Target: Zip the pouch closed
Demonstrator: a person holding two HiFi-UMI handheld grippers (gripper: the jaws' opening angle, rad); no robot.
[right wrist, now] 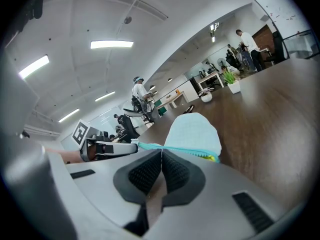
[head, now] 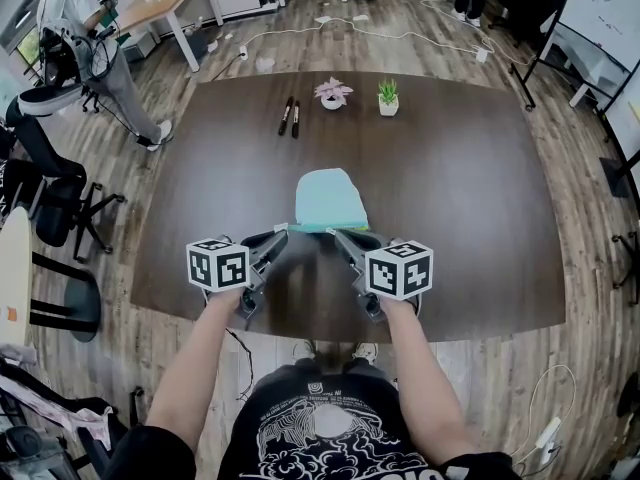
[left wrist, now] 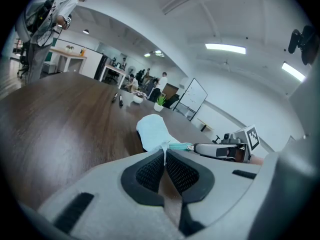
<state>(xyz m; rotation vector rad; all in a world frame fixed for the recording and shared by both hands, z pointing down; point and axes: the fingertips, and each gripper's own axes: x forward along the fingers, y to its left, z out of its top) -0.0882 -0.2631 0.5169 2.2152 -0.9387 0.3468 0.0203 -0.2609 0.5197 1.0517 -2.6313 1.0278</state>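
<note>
A light blue pouch point(head: 330, 198) lies flat on the dark brown table point(head: 470, 198), its teal zipper point(head: 322, 228) along the near edge. My left gripper point(head: 283, 233) is shut on a pale tab at the pouch's left corner; the left gripper view shows that tab point(left wrist: 164, 148) pinched between the pads. My right gripper point(head: 335, 234) is shut on the zipper a short way along from that corner. In the right gripper view its tips point(right wrist: 161, 151) meet the teal zipper band point(right wrist: 185, 149), and the pull itself is hidden between the pads.
Two black markers point(head: 291, 116) and two small potted plants point(head: 332, 93) point(head: 388, 97) stand at the table's far side. Office chairs point(head: 60, 198) and a person point(head: 90, 38) are off to the left. The table's near edge point(head: 300, 320) runs just below both grippers.
</note>
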